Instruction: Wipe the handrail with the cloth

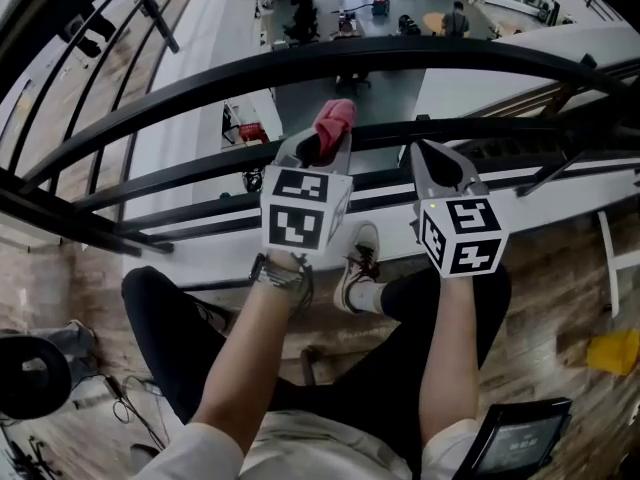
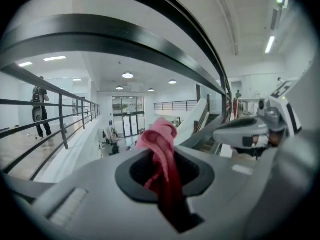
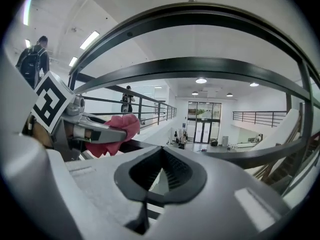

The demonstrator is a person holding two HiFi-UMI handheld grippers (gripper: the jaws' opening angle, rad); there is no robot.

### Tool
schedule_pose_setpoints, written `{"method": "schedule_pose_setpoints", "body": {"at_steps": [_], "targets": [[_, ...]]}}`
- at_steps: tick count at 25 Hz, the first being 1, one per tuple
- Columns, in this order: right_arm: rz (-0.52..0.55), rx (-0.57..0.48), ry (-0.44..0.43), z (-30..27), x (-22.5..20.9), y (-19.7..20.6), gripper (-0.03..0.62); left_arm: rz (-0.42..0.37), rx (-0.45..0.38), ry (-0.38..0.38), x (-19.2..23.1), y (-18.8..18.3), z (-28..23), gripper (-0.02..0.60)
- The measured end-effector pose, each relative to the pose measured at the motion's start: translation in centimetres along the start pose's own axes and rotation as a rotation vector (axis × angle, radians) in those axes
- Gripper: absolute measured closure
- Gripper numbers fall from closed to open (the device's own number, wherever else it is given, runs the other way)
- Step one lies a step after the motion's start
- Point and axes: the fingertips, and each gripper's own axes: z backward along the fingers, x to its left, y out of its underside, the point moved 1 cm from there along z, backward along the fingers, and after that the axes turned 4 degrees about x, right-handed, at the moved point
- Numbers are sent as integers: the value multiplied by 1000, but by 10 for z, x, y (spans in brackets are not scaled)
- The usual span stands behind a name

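The left gripper's (image 1: 322, 148) fingers (image 2: 200, 159) are clenched on the cloth (image 1: 335, 121), a pink bunch that sticks out past the tips, with a darker tail running back through the gap between the jaws (image 2: 167, 184). The right gripper's (image 1: 430, 156) fingers (image 3: 185, 156) are closed tip to tip and grasp nothing; only the floor below shows through the small gap between their ribbed pads.

From the head view the cloth sits below the thick top handrail (image 1: 420, 53) and just above a thinner bar (image 1: 500, 133), on the far side of both grippers' tips. The left gripper view shows the handrail (image 2: 100, 34) arching well above the cloth, apart from it. In the right gripper view the cloth (image 3: 120, 126) is at the left, beside the left gripper (image 3: 107, 132) and close over a dark bar (image 3: 132, 145); whether it touches that bar cannot be told
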Motion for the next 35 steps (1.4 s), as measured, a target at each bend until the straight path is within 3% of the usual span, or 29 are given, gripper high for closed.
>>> {"method": "schedule_pose_setpoints", "body": {"at_steps": [5,11,15,18,23,28,35], "targets": [[-82,-12,56,28,-39,8,592,90,-91,151,-41,-11,-18,515],[-118,-36,92,55,-61,11,592,111,-198,162,-84,-6,-16,516],[-189,-95,76,68,-61,-1,592,78,-256,173,-98,-3,11,517],[-151,-114,80,72,-47,-11,592,62,-281,131,-92,1,43,515],[-100,-118,-19,74,5,-22,592,60,-285,35,-58,8,101,515],[-68,-162,-114,83,65,-32,592,-46,-258,-67,-37,32,158,515],[43,-205,-215,95,151,-33,592,-87,-274,-204,-18,53,225,514]]}}
